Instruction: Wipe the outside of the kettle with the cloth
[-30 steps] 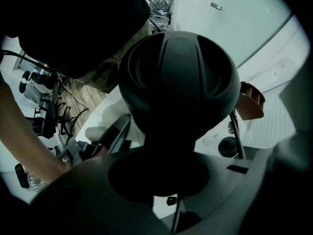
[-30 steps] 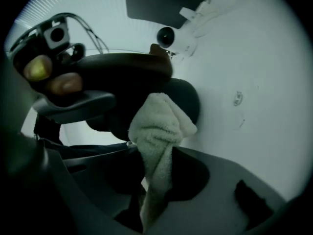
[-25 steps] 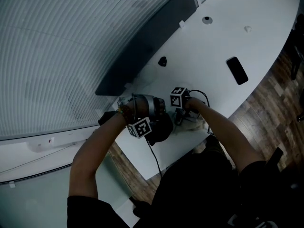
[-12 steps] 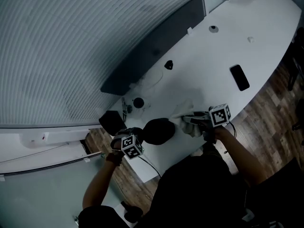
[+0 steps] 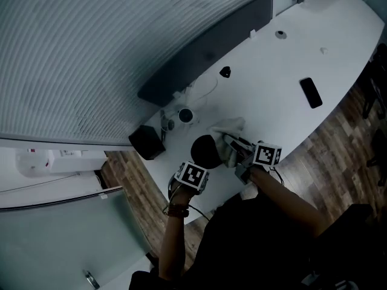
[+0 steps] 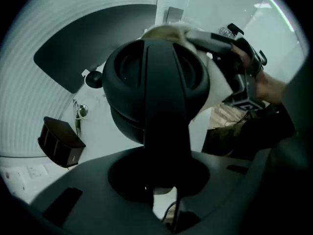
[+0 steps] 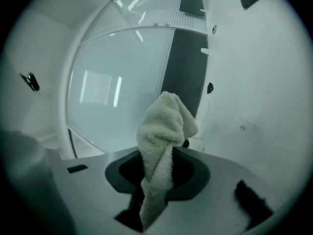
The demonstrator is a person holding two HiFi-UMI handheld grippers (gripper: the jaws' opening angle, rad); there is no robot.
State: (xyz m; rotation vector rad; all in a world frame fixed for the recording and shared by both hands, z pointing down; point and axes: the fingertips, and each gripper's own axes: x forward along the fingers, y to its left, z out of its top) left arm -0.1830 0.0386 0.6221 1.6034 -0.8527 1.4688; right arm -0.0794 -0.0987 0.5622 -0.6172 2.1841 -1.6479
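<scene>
The left claw (image 6: 161, 182) was clamped from above on the black handle (image 6: 164, 131) of the kettle (image 6: 156, 77), which stood near the front edge of the white worktop (image 5: 284, 83). Just past it, the right claw (image 7: 156, 180) was pinched on the cloth (image 7: 164, 126), whose bunched end seemed to lie against the kettle's side. Wiping looked to be in hand. The next move would call for drawing the cloth round the body, with the left claw holding the kettle steady.

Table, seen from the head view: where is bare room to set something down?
On the table, the widest bare patch lies between the small black object and the phone. More lies beyond the phone. The near end is crowded: kettle, cloth, black box, cabled gadget.
</scene>
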